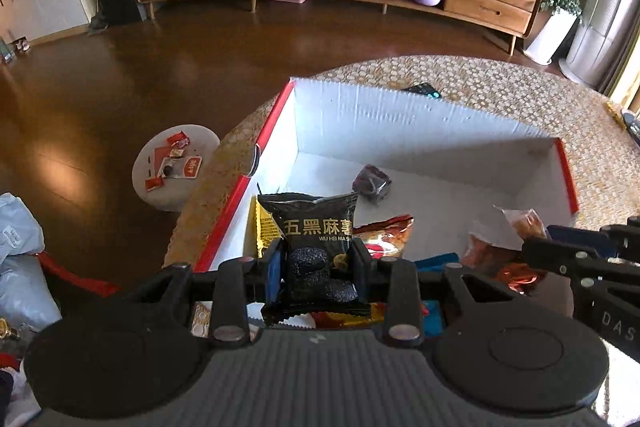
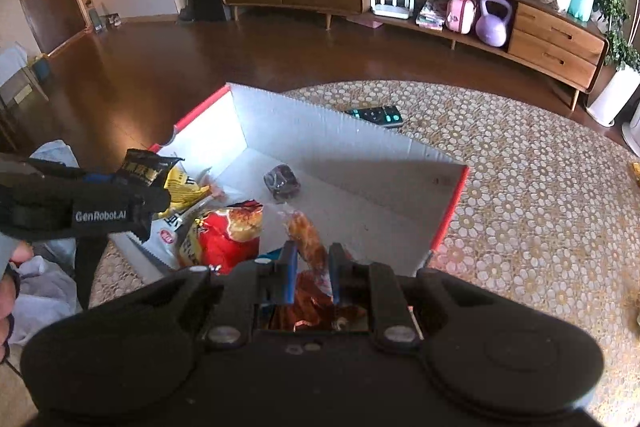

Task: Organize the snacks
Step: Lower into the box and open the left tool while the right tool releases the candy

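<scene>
My left gripper [image 1: 318,259] is shut on a black snack packet [image 1: 316,227] with gold lettering, held above the near left part of a white box with red edges [image 1: 400,115]. My right gripper [image 2: 313,259] is shut on a clear packet of orange-brown snack [image 2: 306,231], above the box's near side [image 2: 340,135]. Inside the box lie a dark purple packet [image 1: 372,183], a yellow packet [image 2: 184,189], a red packet [image 2: 230,231] and a blue one [image 1: 436,261]. In the right wrist view the left gripper [image 2: 132,183] shows at the left with its black packet [image 2: 140,167].
The box stands on a round patterned rug [image 2: 520,187]. A remote control [image 2: 376,115] lies on the rug behind the box. A small white round table [image 1: 172,167] with several packets stands on the wood floor to the left. Bags [image 1: 20,267] lie at the near left.
</scene>
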A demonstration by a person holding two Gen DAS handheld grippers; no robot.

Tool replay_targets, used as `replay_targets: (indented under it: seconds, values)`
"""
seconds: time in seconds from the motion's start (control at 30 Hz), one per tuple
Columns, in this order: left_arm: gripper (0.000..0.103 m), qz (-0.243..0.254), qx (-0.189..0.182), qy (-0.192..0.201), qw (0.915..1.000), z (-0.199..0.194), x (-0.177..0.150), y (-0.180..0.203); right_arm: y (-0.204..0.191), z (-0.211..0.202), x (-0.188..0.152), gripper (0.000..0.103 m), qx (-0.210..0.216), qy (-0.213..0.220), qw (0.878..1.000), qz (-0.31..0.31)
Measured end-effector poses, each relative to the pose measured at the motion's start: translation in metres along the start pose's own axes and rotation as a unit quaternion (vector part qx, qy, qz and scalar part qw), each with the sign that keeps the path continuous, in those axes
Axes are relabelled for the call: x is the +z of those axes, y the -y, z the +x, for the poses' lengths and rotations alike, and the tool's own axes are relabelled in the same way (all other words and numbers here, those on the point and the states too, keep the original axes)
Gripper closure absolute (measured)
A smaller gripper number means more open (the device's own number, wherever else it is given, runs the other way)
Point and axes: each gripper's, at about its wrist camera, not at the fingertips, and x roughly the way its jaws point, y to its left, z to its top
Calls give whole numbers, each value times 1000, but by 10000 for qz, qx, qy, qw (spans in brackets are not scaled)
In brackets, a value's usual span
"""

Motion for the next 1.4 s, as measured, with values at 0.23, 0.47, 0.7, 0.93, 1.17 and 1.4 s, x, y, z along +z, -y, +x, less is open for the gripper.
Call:
replay_targets:
  seconds: [0.23, 0.47, 0.7, 0.93, 1.17, 1.4]
  values:
    - [69, -57, 5, -120, 9999, 23, -2, -6, 0, 22, 4, 88, -26, -144, 9999, 7]
    - [69, 22, 3, -186, 9998, 35, -7, -3, -1, 39, 0, 89, -22, -296, 9996, 17]
    - [69, 74, 40, -179, 9998, 40, -7, -2, 0, 43, 0, 81, -4, -349, 9994, 35]
    - [48, -57, -1, -110, 9999, 35, -5, -7, 2, 38, -2, 70, 34, -282, 9995, 116]
    - [34, -134, -60, 24, 9999, 21, -7, -8, 2, 20, -4, 41, 114, -100, 9998, 100]
    - [33, -72, -99, 202, 9997, -1, -12, 1, 2, -2, -9, 16, 136, 64, 9998, 153]
